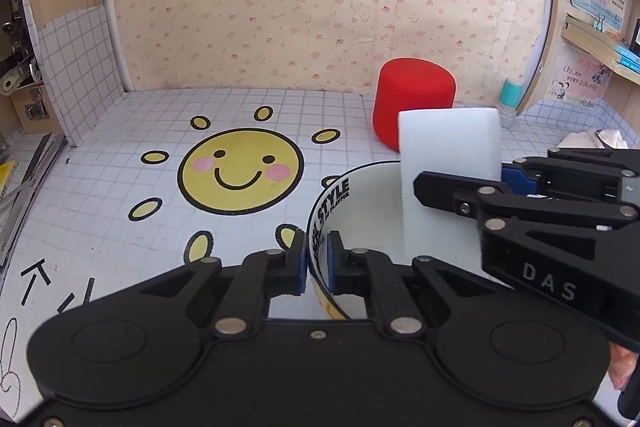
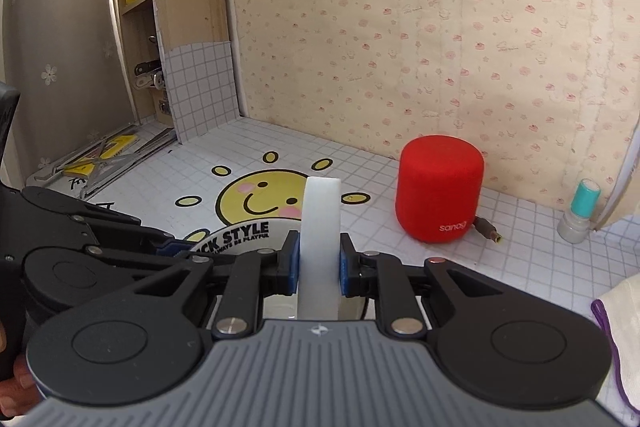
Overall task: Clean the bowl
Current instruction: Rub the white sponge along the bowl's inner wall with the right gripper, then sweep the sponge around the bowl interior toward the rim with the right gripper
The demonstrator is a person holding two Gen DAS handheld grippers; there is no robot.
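Your left wrist camera sits right behind the left hand-held gripper [image 1: 317, 259], looking down and forward over the gridded surface [image 1: 120, 195] toward the back wall. Your right wrist camera rides just as close behind the right hand-held gripper [image 2: 319, 259], facing the same wall. Both views share the bowl [image 1: 332, 203], the sun print [image 2: 260, 203] and the red speaker [image 2: 440, 191].

Grid-papered table [image 2: 480, 267] with sun drawing [image 1: 240, 171]; red speaker [image 2: 439, 187], teal-capped bottle [image 2: 580, 213], cloth [image 2: 616, 319] and bowl [image 1: 332, 203] are seen on it.
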